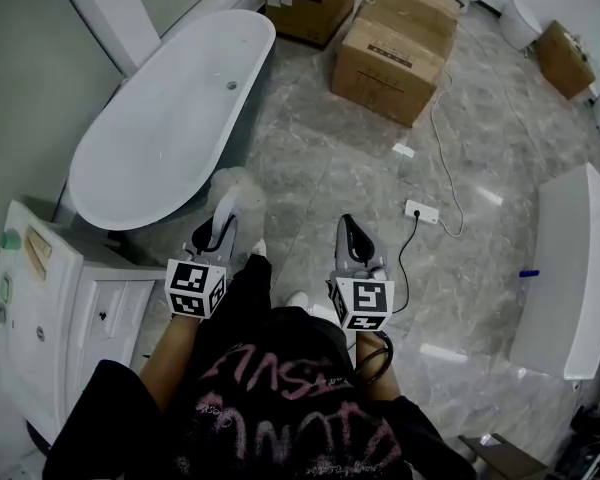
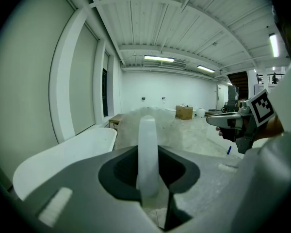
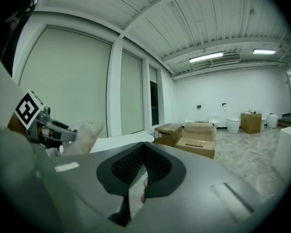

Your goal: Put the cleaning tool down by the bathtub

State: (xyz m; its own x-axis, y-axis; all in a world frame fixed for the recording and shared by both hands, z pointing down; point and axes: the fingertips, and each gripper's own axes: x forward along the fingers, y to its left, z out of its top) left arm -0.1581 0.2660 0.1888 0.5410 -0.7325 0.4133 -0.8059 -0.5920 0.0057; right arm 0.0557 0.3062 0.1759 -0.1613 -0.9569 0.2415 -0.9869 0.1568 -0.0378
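The left gripper (image 1: 220, 226) is pinching the one cleaning tool (image 1: 236, 190) beside the single bathtub (image 1: 170, 118); the right gripper (image 1: 349, 226) is hovering with its jaws pressed together.

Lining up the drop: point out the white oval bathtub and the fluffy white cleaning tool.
White oval bathtub (image 1: 170, 128), head view, bare basin floor.
Fluffy white cleaning tool (image 2: 148, 149), left gripper view, handle between the jaws.
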